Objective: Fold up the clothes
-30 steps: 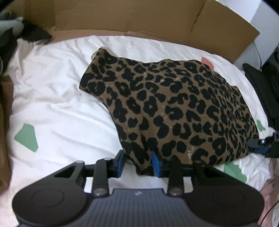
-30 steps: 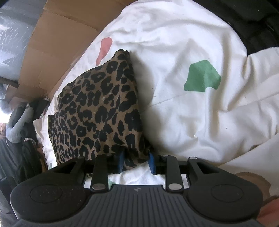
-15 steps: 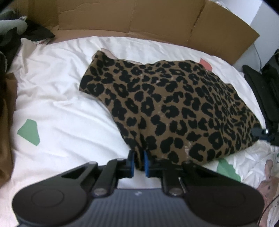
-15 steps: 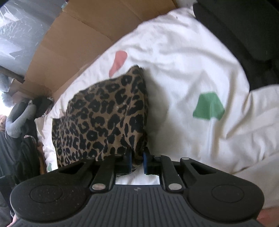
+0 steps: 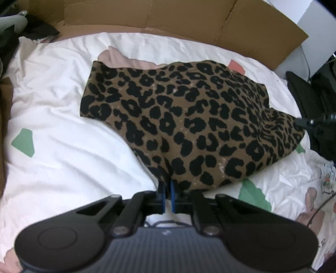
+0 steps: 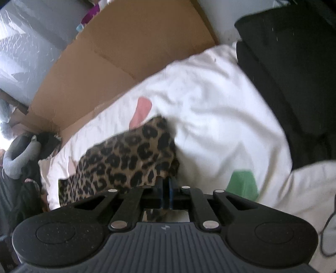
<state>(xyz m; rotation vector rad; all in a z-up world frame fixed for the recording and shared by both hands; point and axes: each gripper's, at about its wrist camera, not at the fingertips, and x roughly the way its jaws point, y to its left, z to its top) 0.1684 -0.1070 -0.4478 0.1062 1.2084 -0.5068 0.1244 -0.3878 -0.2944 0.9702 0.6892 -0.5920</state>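
- Left wrist view: my left gripper [image 5: 167, 194] is pinched tight on the near hem of the leopard-print garment [image 5: 189, 124], blue pads almost meeting with cloth between them.
- Right wrist view: my right gripper [image 6: 166, 192] is likewise clamped on a corner of the same garment [image 6: 126, 159], its pads pressed together around the fabric.
- The garment lies spread over the white bedsheet [image 5: 63, 136], which carries green [image 5: 23, 142] and pink patches.
- Brown cardboard [image 5: 157, 16] stands along the bed's far edge.
- A dark bag [image 6: 294, 73] sits beside the sheet on the right.
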